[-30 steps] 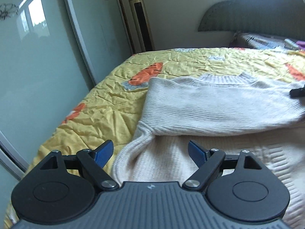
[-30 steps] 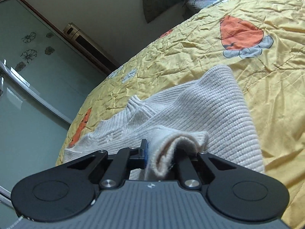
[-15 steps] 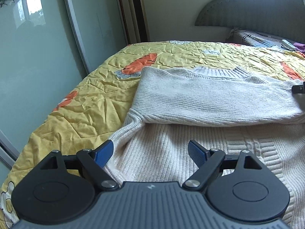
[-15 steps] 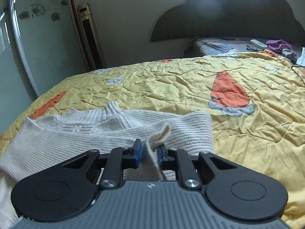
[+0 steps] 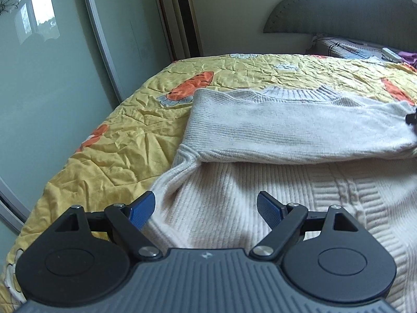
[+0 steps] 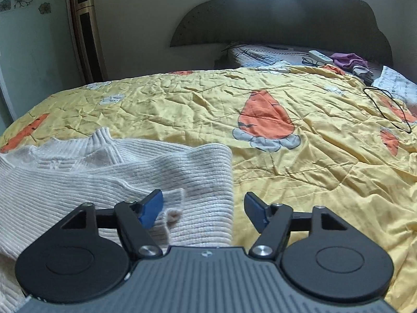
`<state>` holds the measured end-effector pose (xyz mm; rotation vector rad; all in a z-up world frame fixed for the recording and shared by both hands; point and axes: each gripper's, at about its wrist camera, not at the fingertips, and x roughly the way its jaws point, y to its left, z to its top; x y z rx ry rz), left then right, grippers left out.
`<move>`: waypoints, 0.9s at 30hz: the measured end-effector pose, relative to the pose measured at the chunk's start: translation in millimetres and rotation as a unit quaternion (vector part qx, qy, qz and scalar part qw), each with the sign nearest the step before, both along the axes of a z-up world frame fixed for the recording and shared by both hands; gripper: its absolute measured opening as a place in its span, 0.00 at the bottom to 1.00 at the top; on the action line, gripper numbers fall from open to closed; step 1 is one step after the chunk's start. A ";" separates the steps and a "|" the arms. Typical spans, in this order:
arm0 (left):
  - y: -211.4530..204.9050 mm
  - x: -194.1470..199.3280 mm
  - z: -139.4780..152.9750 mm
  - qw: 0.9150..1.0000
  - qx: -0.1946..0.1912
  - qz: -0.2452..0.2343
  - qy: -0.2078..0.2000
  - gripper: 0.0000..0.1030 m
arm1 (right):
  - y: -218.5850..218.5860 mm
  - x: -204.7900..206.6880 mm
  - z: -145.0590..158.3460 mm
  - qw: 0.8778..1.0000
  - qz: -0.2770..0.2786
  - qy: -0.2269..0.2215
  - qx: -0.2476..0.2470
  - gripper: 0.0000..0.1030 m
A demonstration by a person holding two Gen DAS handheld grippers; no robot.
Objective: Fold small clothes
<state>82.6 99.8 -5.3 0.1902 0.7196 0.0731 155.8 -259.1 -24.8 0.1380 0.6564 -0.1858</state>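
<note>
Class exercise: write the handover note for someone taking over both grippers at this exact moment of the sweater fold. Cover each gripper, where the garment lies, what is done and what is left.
Left gripper: open, empty, hovering over the sweater's body.
Right gripper: open, empty, over the sleeve cuff at the garment's right edge.
Sweater: flat on the yellow quilt, collar toward the headboard.
Done: both sleeves appear folded across the chest; one sleeve lies straight across.
Left: probably fold the body to finish, then tidy the edges.
</note>
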 end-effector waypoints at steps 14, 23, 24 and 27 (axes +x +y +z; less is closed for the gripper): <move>55.1 -50.5 12.8 0.994 -0.075 0.015 -0.074 0.84 | 28.6 -109.2 14.6 0.985 0.126 -0.055 0.105 0.79; -19.3 -65.1 -13.3 0.993 0.025 -0.015 -0.118 0.90 | 84.5 -172.3 2.5 0.973 0.209 -0.065 0.071 0.81; -24.8 -63.9 -15.7 0.993 0.030 -0.026 -0.112 0.90 | 89.4 -179.0 3.1 0.970 0.222 -0.070 0.065 0.82; -35.1 -57.7 -14.8 0.993 0.012 -0.078 -0.090 0.90 | 96.0 -188.3 5.3 0.967 0.235 -0.083 0.052 0.83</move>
